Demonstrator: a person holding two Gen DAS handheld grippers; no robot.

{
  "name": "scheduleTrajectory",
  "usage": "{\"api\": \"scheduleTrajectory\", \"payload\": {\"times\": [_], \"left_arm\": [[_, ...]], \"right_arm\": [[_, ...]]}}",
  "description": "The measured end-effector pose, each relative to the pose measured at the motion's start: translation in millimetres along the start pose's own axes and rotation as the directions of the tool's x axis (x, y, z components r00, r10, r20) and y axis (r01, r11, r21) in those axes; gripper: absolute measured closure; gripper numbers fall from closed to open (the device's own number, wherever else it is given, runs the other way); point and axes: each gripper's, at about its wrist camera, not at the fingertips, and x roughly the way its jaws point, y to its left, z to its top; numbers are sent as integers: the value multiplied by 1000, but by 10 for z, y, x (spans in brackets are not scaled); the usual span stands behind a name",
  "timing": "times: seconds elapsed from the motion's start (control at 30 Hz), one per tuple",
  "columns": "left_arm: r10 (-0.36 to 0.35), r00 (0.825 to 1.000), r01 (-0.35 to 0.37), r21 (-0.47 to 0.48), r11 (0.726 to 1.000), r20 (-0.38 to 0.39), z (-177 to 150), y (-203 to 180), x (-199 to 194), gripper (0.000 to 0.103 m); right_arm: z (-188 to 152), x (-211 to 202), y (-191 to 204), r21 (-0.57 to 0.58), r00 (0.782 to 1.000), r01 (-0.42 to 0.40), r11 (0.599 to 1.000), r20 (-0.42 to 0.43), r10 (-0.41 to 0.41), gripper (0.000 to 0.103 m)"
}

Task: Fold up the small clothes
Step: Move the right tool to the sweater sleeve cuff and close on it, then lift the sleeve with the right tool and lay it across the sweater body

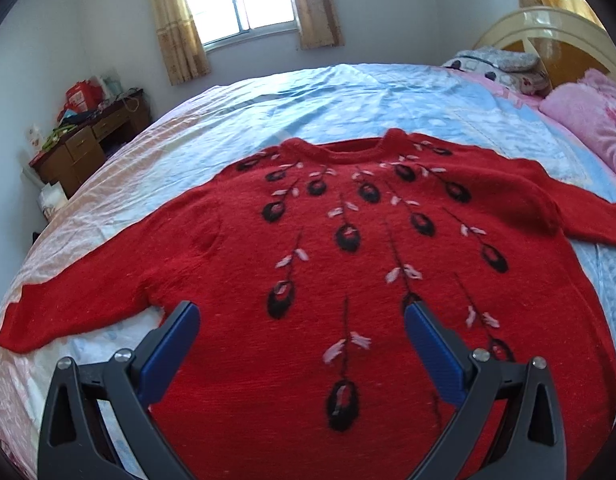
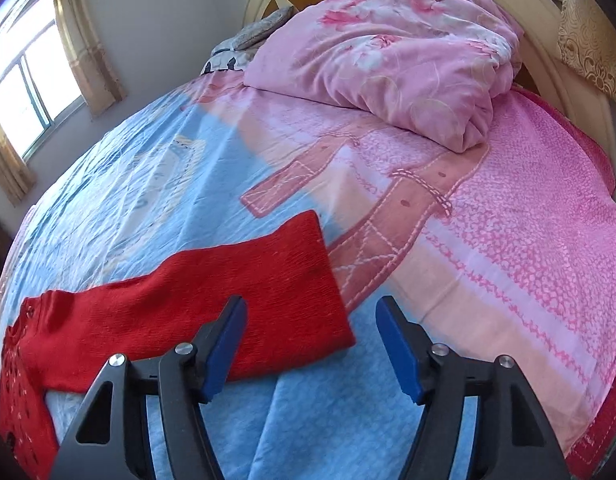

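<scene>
Nothing folded yet: red sweater (image 1: 328, 260) lies flat on the bed (image 1: 267, 92), sleeve (image 2: 227, 292) at 10 o'clock of the right gripper (image 2: 312, 344), left gripper (image 1: 301, 344) and right both wide, empty.

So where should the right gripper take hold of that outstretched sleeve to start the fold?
At the cuff end of the sleeve, coming from above. The sleeve lies flat on the bedsheet, its cuff edge free just ahead of the open right gripper, so one finger could slip under that edge and pinch it.
</scene>
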Motion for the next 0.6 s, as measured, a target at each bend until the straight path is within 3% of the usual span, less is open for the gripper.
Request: {"api": "scheduleTrajectory", "payload": {"times": [0.13, 0.27, 0.3, 0.37, 0.47, 0.6], "left_arm": [[18, 1000, -18, -15, 1000, -1, -4, 101, 26, 0], [41, 999, -41, -39, 998, -10, -19, 211, 74, 0], [40, 999, -41, -48, 998, -17, -22, 242, 93, 0], [47, 999, -48, -62, 997, -25, -35, 291, 122, 0], [46, 999, -48, -69, 996, -30, -63, 331, 138, 0], [49, 998, -51, -65, 997, -34, -98, 369, 156, 0]], "right_arm": [[2, 35, -31, 5, 1000, -26, 1000, -6, 26, 35], [26, 92, -39, 4, 999, -45, 999, -14, 45, 43], [42, 119, -47, 8, 999, -44, 999, -16, 44, 47], [58, 215, -46, 13, 997, -52, 999, -48, 53, 79], [59, 278, 2, -8, 997, -39, 999, -65, 38, 94], [67, 183, 160, -57, 997, -50, 997, -57, 46, 96]]}}
